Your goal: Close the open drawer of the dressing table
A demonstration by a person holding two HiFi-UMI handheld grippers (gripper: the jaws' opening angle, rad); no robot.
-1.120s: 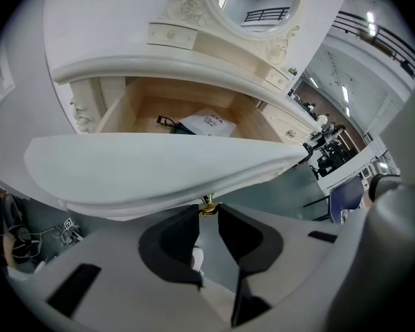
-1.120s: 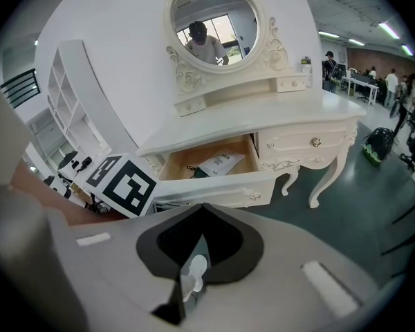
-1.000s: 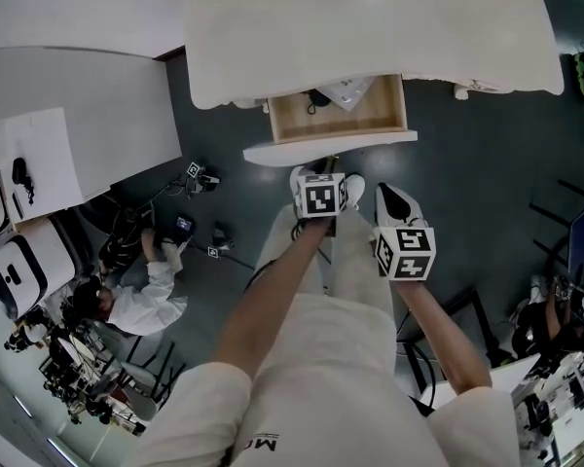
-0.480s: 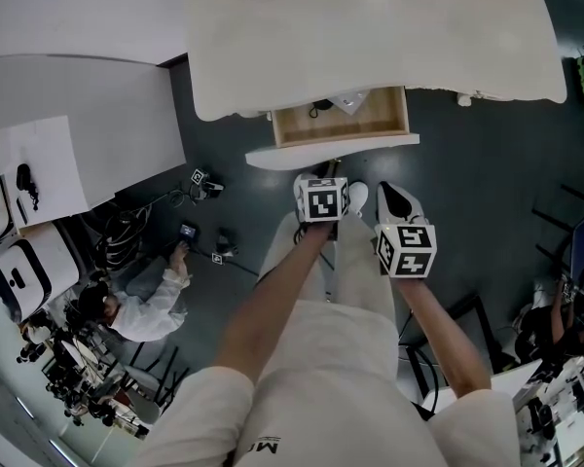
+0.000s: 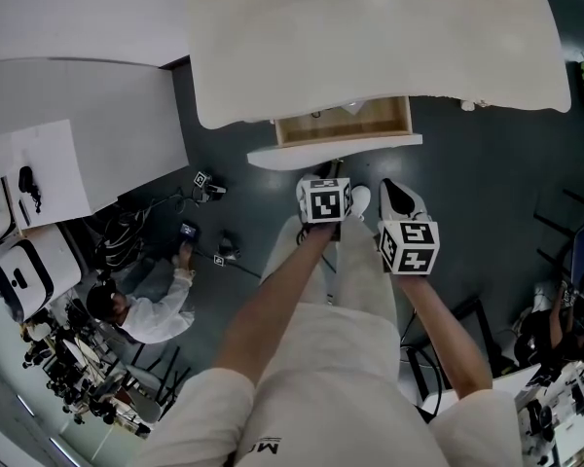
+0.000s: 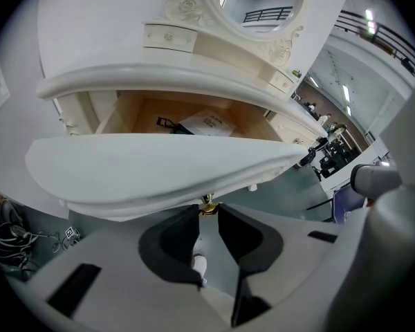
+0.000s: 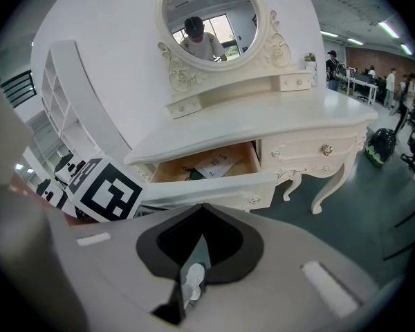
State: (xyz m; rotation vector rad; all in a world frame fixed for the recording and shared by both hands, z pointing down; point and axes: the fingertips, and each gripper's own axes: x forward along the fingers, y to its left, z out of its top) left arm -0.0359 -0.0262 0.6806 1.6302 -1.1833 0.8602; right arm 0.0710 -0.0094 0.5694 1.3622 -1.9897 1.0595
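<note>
The white dressing table (image 5: 370,37) has its middle drawer (image 5: 346,123) partly open, with papers and a black item inside. Its curved white front (image 6: 159,168) fills the left gripper view. The small brass knob (image 6: 207,207) under that front sits between the tips of my left gripper (image 6: 208,211), which is shut on it. In the head view the left gripper's marker cube (image 5: 323,200) hangs just below the drawer front (image 5: 333,151). My right gripper (image 7: 203,209) is shut and empty, held back to the right of the left one (image 5: 407,247), facing the drawer (image 7: 207,164).
A person (image 5: 141,309) sits on the dark floor at the left among cables and small devices. A white desk (image 5: 68,115) stands left of the dressing table. A round mirror (image 7: 209,19) tops the table, and a black bag (image 7: 380,144) lies by its right legs.
The drawer has slid farther in under the table top, showing less of its inside. Both grippers have moved toward the table with it.
</note>
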